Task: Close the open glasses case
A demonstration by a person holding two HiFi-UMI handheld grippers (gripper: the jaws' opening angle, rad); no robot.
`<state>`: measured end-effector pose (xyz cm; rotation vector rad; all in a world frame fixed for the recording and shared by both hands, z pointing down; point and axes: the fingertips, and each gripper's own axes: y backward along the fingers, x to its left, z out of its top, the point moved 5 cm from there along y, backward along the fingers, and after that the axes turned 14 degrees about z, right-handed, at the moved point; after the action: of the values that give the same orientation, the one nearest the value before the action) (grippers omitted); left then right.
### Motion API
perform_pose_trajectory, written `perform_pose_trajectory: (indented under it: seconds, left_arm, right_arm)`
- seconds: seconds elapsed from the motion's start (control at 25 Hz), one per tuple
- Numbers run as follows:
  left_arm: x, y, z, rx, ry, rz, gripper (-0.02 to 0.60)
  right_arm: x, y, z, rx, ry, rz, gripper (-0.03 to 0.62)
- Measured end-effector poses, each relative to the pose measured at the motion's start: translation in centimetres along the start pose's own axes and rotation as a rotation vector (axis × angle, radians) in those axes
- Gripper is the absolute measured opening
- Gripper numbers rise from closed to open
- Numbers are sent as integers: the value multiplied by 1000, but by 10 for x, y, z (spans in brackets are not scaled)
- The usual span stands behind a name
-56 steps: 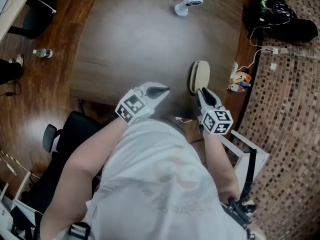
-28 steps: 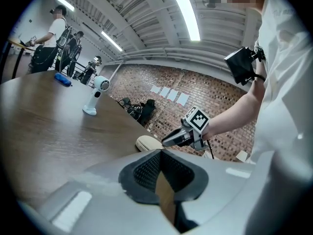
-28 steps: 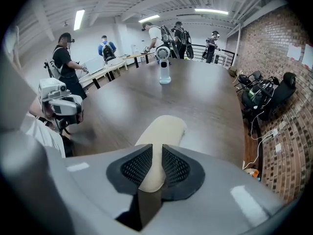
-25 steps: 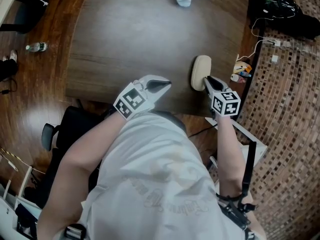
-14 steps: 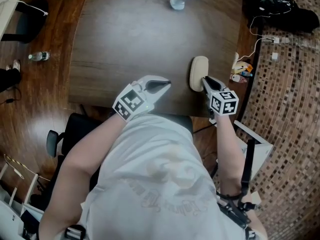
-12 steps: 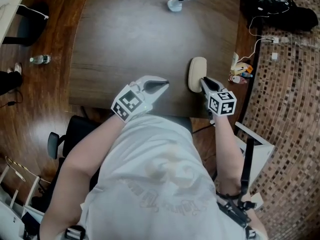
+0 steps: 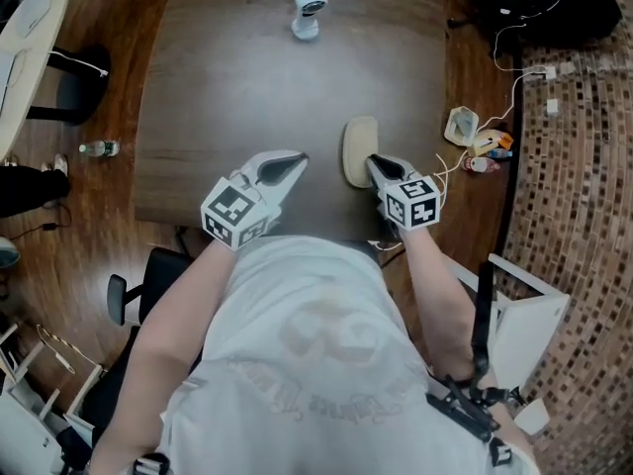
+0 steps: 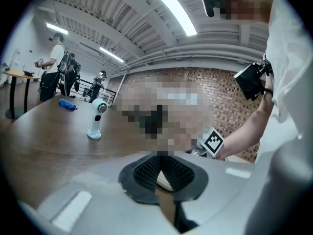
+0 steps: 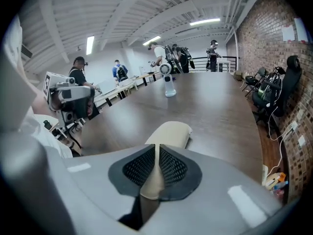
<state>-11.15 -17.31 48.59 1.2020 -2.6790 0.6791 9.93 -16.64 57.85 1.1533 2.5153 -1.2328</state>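
Observation:
The beige glasses case [image 7: 358, 146] lies with its lid down near the front edge of the dark wooden table [image 7: 227, 87]. My right gripper [image 7: 377, 165] is tilted down over the case's near end. In the right gripper view the case [image 9: 171, 131] reaches away from the right gripper [image 9: 157, 148]. Its jaws are closing, with only a thin slit left, and beige shows through the slit. I cannot tell whether the pads touch the case. My left gripper [image 7: 293, 160] hovers to the left of the case, apart from it. The left gripper [image 8: 160, 156] is shut and holds nothing.
A white hand-held fan [image 7: 309, 8] stands at the table's far side. Cables and small items [image 7: 477, 139] lie on the floor to the right of the table. A black chair [image 7: 138, 285] sits at the near left. People stand in the background of the right gripper view.
The head view has shifted, so the table and case sit further left in the picture. The right gripper stays at the case's near end. The left gripper remains just left of the case.

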Motion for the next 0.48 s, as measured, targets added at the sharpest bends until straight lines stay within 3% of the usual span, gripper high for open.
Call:
perform_pose_trajectory:
  seconds: [0.48]
  left_arm:
    - [-56, -37, 21, -16, -16, 71, 2]
  right_arm:
    - [-8, 2, 0, -80, 33, 172, 8]
